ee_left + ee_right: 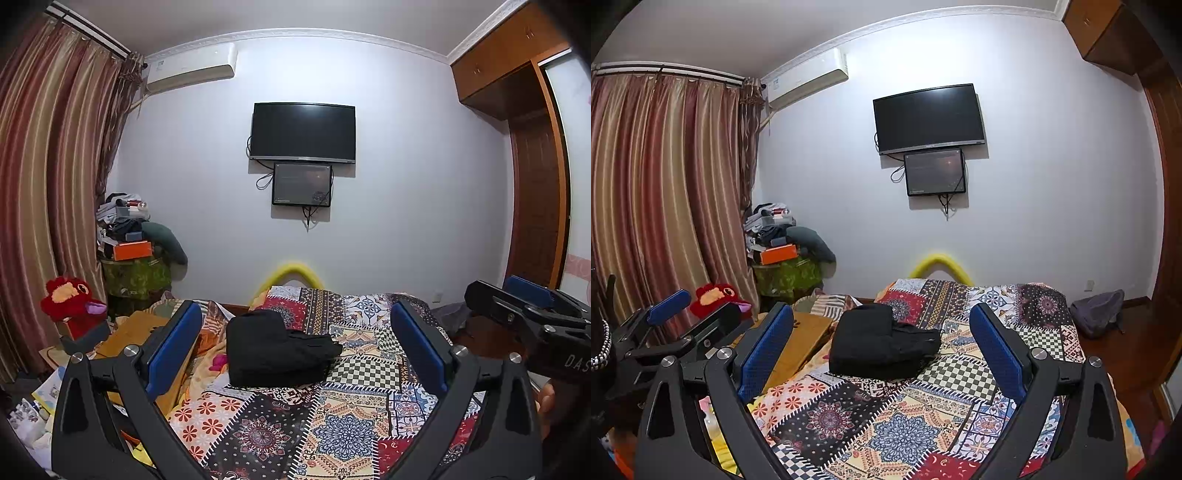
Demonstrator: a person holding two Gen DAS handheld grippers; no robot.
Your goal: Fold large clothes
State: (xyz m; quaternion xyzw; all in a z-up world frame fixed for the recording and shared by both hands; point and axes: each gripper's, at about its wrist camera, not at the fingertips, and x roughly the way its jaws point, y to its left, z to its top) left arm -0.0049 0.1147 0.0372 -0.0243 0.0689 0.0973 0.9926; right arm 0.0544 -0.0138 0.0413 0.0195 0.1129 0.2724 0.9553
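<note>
Looking ahead along both tools, I saw the black garment lying in a folded bundle on the patchwork bedspread, well beyond the fingertips, its long axis running left to right. My left gripper and right gripper both stood wide apart, empty, neither clearly nearer.

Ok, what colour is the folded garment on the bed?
Black garment, clearest in the right wrist view.
</note>
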